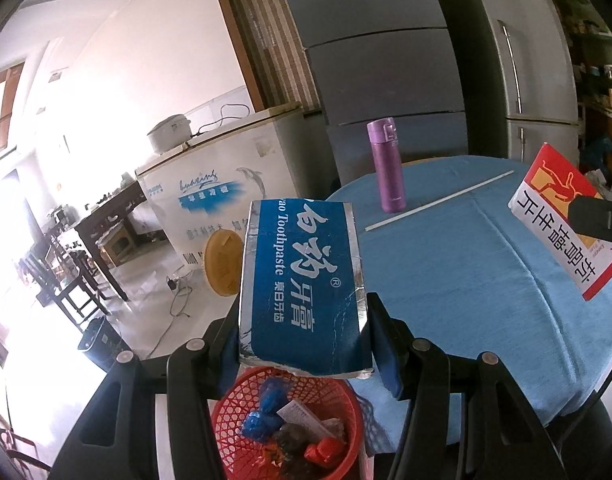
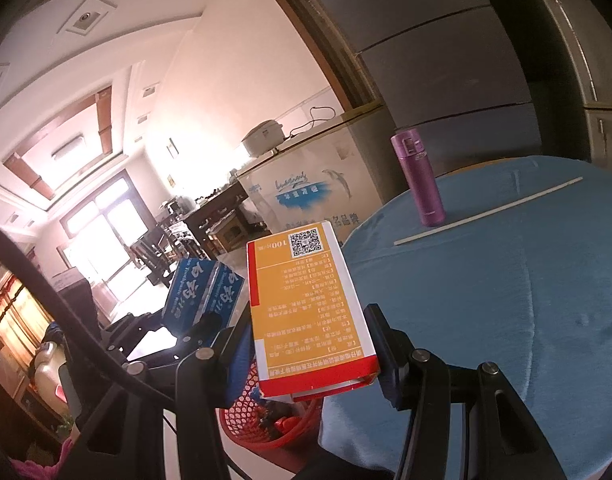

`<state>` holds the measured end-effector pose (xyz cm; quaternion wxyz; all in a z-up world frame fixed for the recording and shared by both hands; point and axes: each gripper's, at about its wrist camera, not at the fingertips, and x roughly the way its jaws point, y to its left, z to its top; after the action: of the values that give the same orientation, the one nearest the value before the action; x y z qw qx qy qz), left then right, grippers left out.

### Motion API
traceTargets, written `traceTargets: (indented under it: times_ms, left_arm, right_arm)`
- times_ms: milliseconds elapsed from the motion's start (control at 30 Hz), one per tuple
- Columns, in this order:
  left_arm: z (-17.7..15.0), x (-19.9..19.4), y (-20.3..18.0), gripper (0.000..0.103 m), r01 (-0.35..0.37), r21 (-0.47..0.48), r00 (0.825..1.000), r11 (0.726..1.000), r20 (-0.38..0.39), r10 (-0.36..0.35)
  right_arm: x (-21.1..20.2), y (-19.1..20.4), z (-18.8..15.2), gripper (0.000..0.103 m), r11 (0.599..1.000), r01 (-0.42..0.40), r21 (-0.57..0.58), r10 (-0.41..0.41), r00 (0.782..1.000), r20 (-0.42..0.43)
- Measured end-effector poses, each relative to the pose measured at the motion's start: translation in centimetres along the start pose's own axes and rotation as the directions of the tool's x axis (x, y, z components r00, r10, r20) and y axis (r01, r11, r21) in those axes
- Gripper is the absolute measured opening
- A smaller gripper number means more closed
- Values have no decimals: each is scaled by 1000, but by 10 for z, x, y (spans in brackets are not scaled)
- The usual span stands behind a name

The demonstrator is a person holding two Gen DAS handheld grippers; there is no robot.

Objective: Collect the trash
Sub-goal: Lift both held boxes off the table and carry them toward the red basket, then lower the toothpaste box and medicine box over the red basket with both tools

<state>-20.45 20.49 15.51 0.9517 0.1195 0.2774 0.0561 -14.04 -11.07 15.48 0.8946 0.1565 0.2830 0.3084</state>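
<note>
Toothpaste box (image 1: 301, 284), blue and silver, is sitting clamped between the pads of the left claw (image 1: 306, 344) in the left wrist view, long axis running forward and up from the claw. Red mesh basket (image 1: 287, 424) is lying directly below the claw, already holding blue wrappers and other scraps. Blue-clothed counter (image 1: 466, 280) is extending ahead and to the right of the claw, carrying a purple flask (image 1: 387, 166) and a white rod (image 1: 438, 202), both well ahead.

Right wrist view: the right claw (image 2: 312, 354) is gripping an orange and red carton (image 2: 310, 312), pads pressing on both narrow sides. The basket is showing only as a rim below and slightly left of this claw, so this carton is probably hanging nearer the rim than the centre. The left claw with its toothpaste box is sitting just to the left.

Judgement: the step is the drop. Release the left box first, since it is hanging over the basket opening. The right claw is likely needing a small shift left before opening, or the carton could be clipping the rim.
</note>
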Motion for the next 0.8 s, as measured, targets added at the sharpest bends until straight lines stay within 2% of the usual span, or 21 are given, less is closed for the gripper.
traceTargets:
  times_ms: [800]
  left_arm:
    - [-13, 17, 27, 58, -44, -59, 998, 997, -42, 42]
  right_arm:
    - [38, 26, -7, 55, 998, -38, -50, 34, 997, -74]
